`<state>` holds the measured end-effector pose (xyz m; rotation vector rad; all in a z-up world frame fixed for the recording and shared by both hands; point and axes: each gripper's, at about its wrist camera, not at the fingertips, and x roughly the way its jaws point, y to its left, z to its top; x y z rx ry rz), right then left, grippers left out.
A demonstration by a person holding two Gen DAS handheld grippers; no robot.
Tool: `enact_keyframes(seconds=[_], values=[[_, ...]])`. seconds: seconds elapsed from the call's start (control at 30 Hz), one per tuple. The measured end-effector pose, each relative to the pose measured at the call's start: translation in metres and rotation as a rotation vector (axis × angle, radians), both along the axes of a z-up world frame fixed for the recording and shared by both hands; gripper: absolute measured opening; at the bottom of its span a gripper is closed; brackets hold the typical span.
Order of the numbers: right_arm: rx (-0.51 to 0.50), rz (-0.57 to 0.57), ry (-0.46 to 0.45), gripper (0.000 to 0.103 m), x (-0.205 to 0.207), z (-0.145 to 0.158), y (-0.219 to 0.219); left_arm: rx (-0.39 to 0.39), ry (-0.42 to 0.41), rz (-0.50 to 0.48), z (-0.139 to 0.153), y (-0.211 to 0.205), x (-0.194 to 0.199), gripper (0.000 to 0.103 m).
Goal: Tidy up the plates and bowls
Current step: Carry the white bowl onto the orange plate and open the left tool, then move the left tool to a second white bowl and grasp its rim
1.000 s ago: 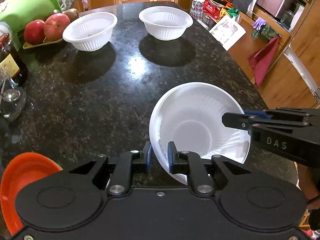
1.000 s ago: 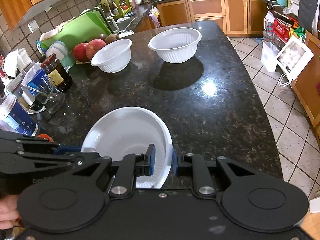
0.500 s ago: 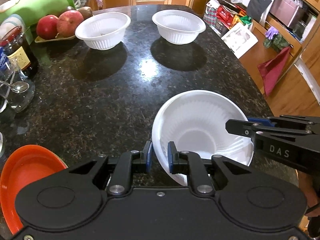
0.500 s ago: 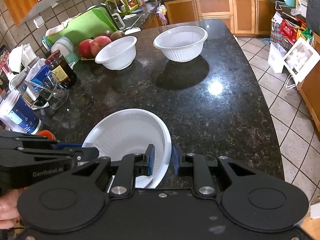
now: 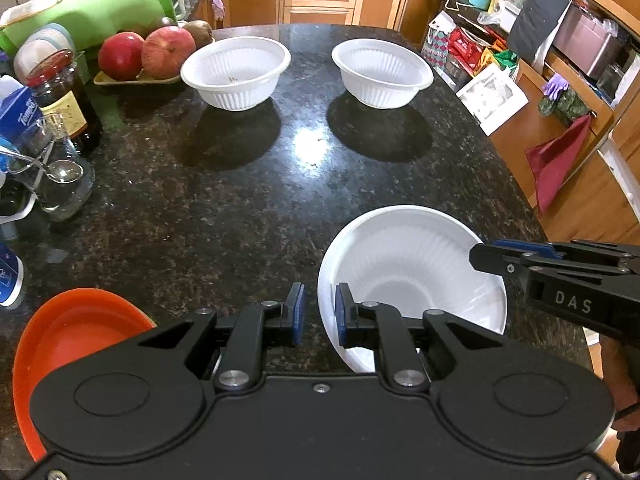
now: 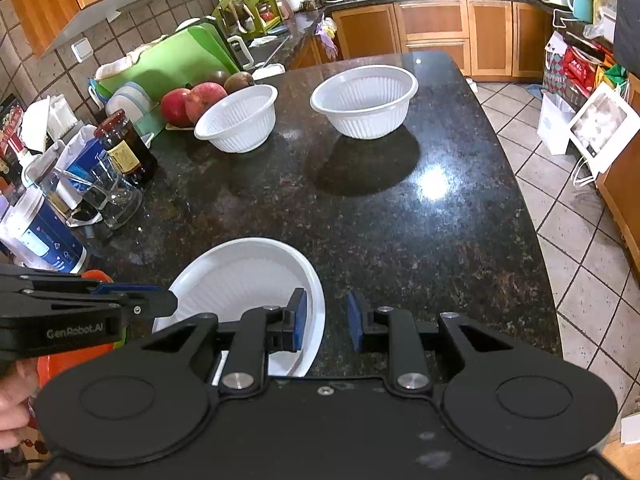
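Nearest, left gripper (image 5: 319,312) pinching the near rim of a white bowl (image 5: 412,276) at the front of the dark counter (image 5: 240,208). Right gripper (image 6: 327,322) straddling the opposite rim, opening, pads (image 6: 300,318) apparently off it. Beside, an orange plate (image 5: 76,336). Farther back, two more white bowls (image 5: 236,70), upright, well apart. Probably thin, light, flexible plastic; best gripped at the rim.

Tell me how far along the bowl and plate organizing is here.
Done: nothing looks stacked yet. In hand: the left gripper clamps the rim of the near white ribbed plastic bowl; the right gripper has its jaws opening around the opposite rim. Left: two white ribbed bowls stand apart farther back, and the orange plate waits nearby.
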<state>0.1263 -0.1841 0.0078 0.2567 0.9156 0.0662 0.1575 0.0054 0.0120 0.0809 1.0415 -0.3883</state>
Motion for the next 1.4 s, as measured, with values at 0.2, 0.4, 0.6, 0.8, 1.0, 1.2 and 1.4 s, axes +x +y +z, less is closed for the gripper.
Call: enact_keyframes(seconds=[0.2, 0.4, 0.6, 0.8, 1.0, 1.2, 1.4], values=[[0.002, -0.002, -0.029, 0.026, -0.006, 0.007, 0.001, -0.008, -0.020, 0.023, 0.006, 0.008, -0.003, 0.021], [0.009, 0.010, -0.050, 0.026, -0.016, 0.012, 0.002, -0.003, -0.054, 0.061, 0.015, 0.014, -0.008, 0.021], [0.014, 0.042, -0.086, 0.026, -0.027, 0.024, 0.004, -0.007, -0.101, 0.089, 0.029, 0.020, -0.021, 0.021], [0.013, 0.076, -0.135, 0.026, -0.041, 0.039, 0.002, 0.002, -0.146, 0.120, 0.046, 0.027, -0.031, 0.021], [0.007, 0.090, -0.188, 0.026, -0.058, 0.054, -0.009, -0.004, -0.207, 0.163, 0.067, 0.035, -0.039, 0.021], [-0.005, 0.080, -0.222, 0.026, -0.068, 0.067, -0.028, -0.020, -0.243, 0.183, 0.078, 0.033, -0.035, 0.021], [-0.058, 0.037, -0.217, 0.026, -0.069, 0.068, -0.054, -0.018, -0.248, 0.159, 0.075, 0.021, -0.024, 0.021]])
